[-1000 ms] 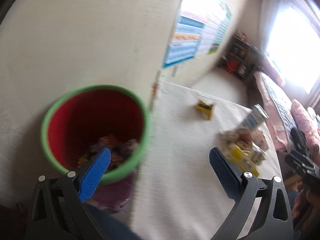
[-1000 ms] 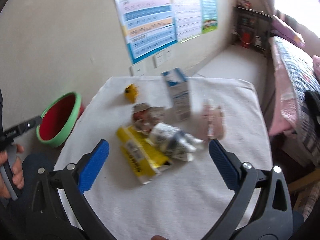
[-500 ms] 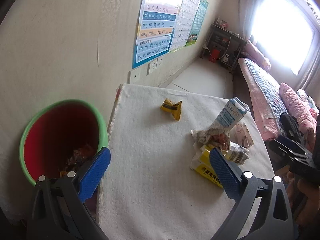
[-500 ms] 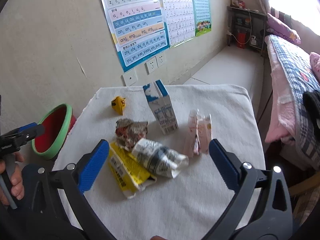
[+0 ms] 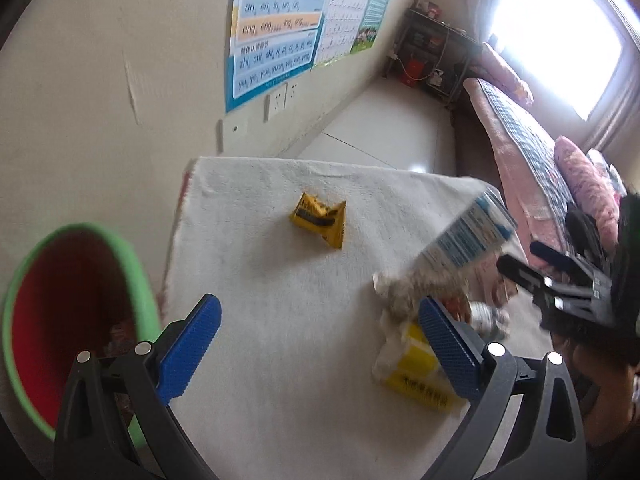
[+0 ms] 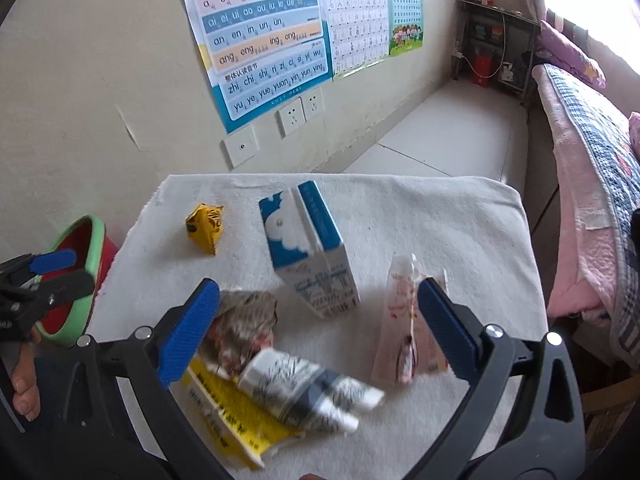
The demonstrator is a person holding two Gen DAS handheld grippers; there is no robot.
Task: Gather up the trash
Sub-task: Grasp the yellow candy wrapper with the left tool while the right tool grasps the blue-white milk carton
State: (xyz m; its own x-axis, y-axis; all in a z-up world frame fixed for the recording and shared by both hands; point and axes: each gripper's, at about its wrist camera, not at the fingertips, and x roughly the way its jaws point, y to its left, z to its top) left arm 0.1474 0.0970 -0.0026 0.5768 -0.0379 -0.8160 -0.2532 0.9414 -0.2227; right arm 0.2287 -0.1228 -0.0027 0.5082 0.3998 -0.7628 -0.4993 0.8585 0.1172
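Swung left gripper (image 5: 320, 344) from bin (image 5: 24, 280) toward desk (image 5: 280, 280); both jaws wide, empty. I'd straddle carton (image 6: 312, 248) squarely with right gripper (image 6: 318, 324).

Fuzzy white cloth (image 6: 440, 216) over the table, matt and nubbly. Glossy printed card on the blue-and-white carton (image 6: 312, 248). Shiny crinkled foil on the yellow wrapper (image 5: 320, 220). Smooth plastic on the green-rimmed red bin (image 5: 136, 264). Ribbed blue pads (image 6: 188, 336), matt black plastic frame behind. Glossy paper posters (image 6: 260, 40) on matt plaster.
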